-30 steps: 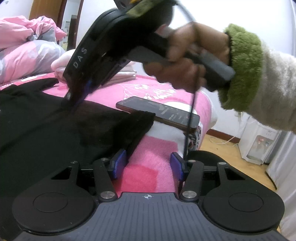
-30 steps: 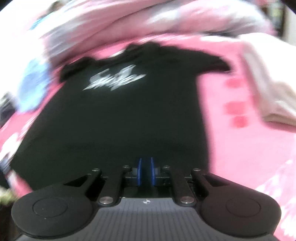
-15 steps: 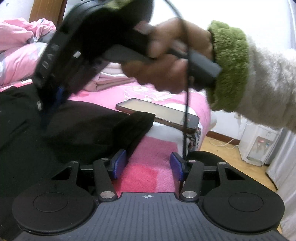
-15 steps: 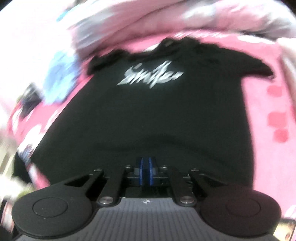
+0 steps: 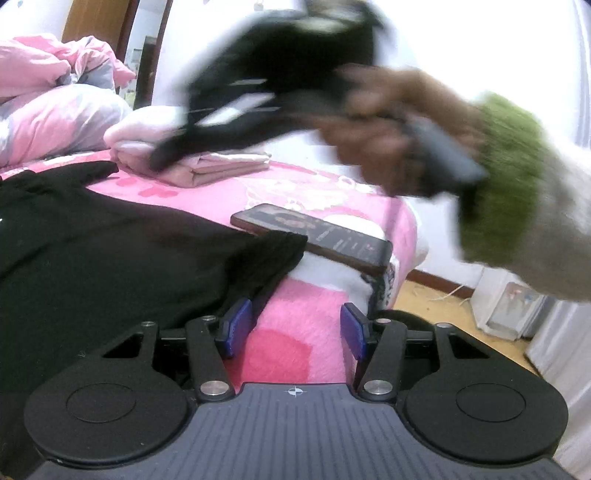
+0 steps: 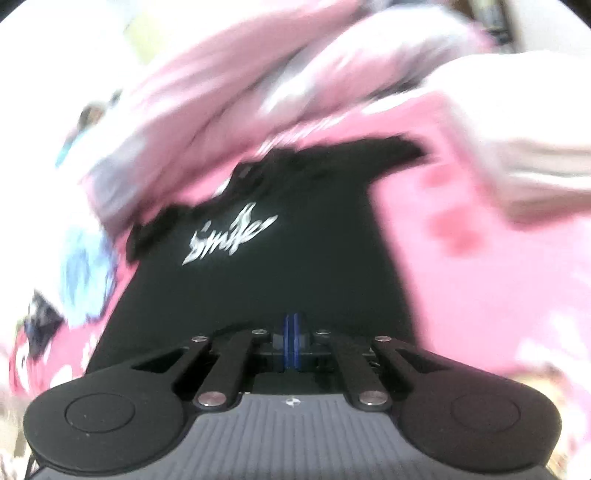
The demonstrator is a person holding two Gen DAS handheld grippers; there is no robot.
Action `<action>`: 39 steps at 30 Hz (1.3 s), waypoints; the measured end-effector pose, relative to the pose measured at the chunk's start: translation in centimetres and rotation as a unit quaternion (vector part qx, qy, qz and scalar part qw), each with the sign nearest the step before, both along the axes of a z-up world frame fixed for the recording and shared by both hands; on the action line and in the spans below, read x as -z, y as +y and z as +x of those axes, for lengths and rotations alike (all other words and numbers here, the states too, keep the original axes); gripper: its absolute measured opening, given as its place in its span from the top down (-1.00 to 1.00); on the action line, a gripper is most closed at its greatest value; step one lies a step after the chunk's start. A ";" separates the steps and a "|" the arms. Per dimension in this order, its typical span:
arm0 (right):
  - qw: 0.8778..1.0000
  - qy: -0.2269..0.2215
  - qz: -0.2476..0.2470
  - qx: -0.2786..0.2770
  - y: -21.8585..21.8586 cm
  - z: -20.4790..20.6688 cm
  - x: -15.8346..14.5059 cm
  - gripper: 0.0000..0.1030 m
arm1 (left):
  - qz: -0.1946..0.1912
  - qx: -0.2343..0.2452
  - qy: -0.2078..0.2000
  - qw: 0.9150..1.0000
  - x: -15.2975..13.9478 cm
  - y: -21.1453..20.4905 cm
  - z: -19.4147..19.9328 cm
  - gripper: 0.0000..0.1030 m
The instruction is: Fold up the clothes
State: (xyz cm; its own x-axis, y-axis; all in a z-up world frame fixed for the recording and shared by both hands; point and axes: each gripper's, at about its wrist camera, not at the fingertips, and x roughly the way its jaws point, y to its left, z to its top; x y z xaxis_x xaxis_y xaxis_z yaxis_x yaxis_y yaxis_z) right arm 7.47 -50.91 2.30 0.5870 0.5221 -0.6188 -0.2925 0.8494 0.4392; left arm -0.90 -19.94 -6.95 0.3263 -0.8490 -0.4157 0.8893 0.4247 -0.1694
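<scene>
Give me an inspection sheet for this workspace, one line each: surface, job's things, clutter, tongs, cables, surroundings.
Surface: bed with a pink cover.
Job's things: black T-shirt spread flat, print up; folded pink pile beyond it.
Clutter: phone beside the shirt's sleeve, near the bed edge.
Tongs: left tongs open, nothing between them; right tongs shut, empty, blurred.
Cables: cord on the floor.
Surroundings: rumpled quilt, wooden door, white appliance.
</scene>
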 end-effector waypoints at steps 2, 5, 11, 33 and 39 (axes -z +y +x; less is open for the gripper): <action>0.999 -0.011 -0.003 0.037 -2.6 -2.5 -0.1 0.99 | 0.000 0.005 0.001 1.000 -0.4 0.3 -0.3 -0.02; 0.997 -0.017 -0.020 0.070 -4.1 -6.0 0.6 0.99 | 0.005 0.007 -0.002 1.000 -1.0 0.9 -1.1 -0.02; 0.995 -0.039 -0.064 0.063 -2.4 -10.2 2.9 0.99 | 0.038 -0.019 -0.027 0.999 -2.0 1.7 -2.1 -0.02; 0.975 0.043 0.168 0.138 -6.3 -11.2 7.6 0.60 | 0.079 -0.047 -0.050 0.995 -1.2 1.5 -1.8 -0.02; 0.946 0.083 0.273 0.151 -7.7 -10.6 9.0 0.49 | 0.075 -0.048 -0.046 0.995 -1.2 1.8 -1.7 -0.03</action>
State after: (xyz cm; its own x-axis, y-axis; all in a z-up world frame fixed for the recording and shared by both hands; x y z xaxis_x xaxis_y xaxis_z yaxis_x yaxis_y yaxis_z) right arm -3.16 -58.65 -6.68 0.6790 0.6151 -0.4009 0.0376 0.5162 0.8557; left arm -2.65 -18.10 -5.73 0.4449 -0.7433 -0.4996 0.8528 0.5220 -0.0171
